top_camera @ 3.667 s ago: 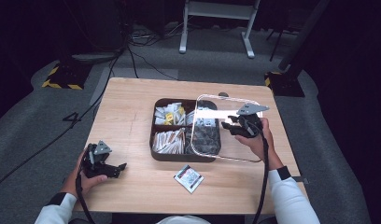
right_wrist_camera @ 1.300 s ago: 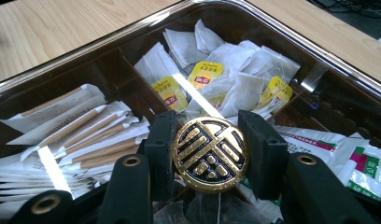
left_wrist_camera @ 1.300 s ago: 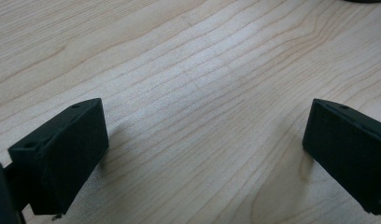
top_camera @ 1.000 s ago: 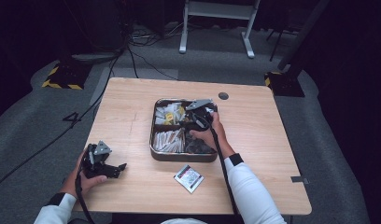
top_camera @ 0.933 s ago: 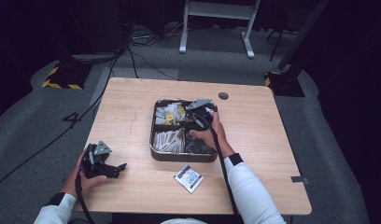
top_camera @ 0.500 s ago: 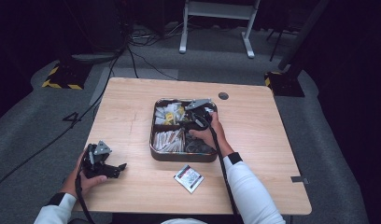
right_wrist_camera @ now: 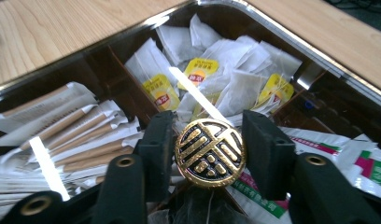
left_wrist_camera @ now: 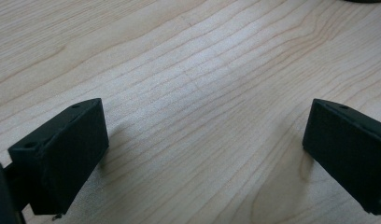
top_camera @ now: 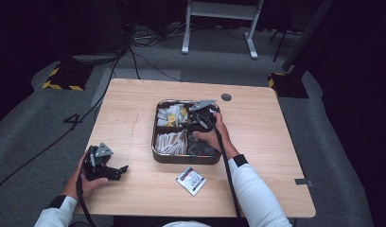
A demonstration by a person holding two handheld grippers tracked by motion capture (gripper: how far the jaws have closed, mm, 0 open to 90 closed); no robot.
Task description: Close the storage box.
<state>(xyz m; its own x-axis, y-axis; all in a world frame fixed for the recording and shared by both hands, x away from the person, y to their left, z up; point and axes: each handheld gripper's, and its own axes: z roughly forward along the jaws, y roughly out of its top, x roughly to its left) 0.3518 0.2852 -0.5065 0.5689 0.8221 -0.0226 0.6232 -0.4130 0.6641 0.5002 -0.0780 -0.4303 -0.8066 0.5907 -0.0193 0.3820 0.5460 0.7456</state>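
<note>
Right gripper (right_wrist_camera: 210, 128), frame centre, jaws just eased off the gold lid knob (right_wrist_camera: 210, 154) (between them, unpinched): withdraw straight up without nudging it.

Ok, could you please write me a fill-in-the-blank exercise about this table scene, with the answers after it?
1. The round black knob bears a raised pattern of ____ colour.
2. The white paper tea bags carry labels of ____ colour.
3. The small square white packet lies on the light wooden table, ____ the dark compartment tray.
4. The jaws of the left hand-held gripper stand ____ over bare wood.

Missing words: gold; yellow; outside; open
</note>
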